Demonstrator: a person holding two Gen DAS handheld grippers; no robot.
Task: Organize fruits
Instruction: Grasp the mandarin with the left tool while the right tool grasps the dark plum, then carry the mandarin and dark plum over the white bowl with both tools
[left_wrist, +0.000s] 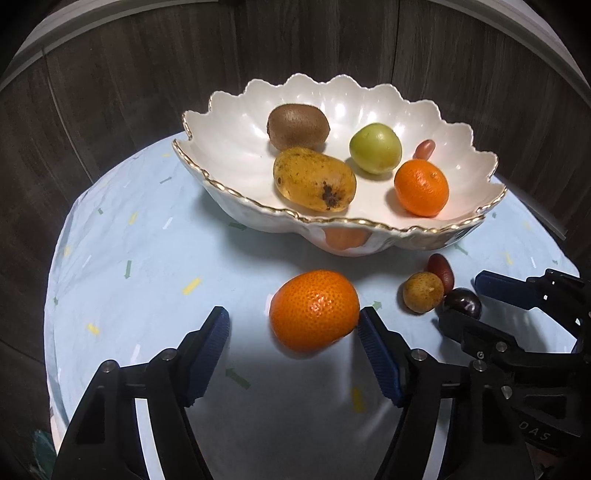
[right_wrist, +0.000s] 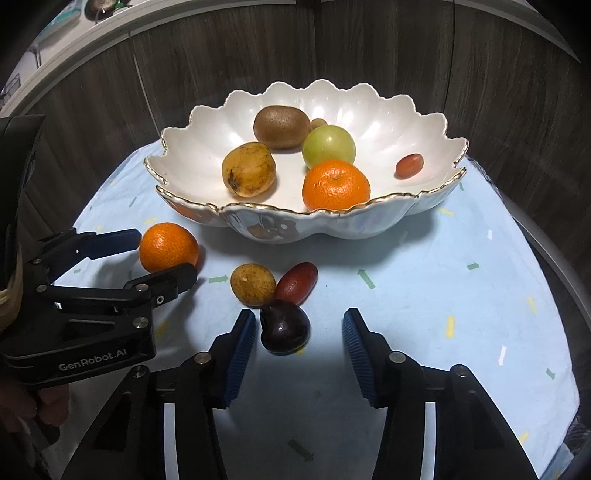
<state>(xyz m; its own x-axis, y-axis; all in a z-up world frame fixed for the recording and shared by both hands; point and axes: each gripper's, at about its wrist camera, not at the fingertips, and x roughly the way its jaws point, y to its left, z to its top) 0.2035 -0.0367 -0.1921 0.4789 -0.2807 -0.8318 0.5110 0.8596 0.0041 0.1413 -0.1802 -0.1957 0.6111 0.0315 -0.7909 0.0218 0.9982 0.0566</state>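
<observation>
Orange round mandarin (left_wrist: 314, 309) may roll from the left claw (left_wrist: 293, 328); glossy dark plum (right_wrist: 284, 326) from the right claw (right_wrist: 299, 328), both apart.

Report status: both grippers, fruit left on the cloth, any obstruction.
Left gripper open around loose orange. Right gripper open around dark plum. Small yellow fruit and red fruit crowd the plum.

Glossy porcelain bowl (left_wrist: 229, 122), matt cloth (left_wrist: 147, 295), pebbled orange (left_wrist: 314, 310), ribbed rubbery fingers (left_wrist: 376, 354).
</observation>
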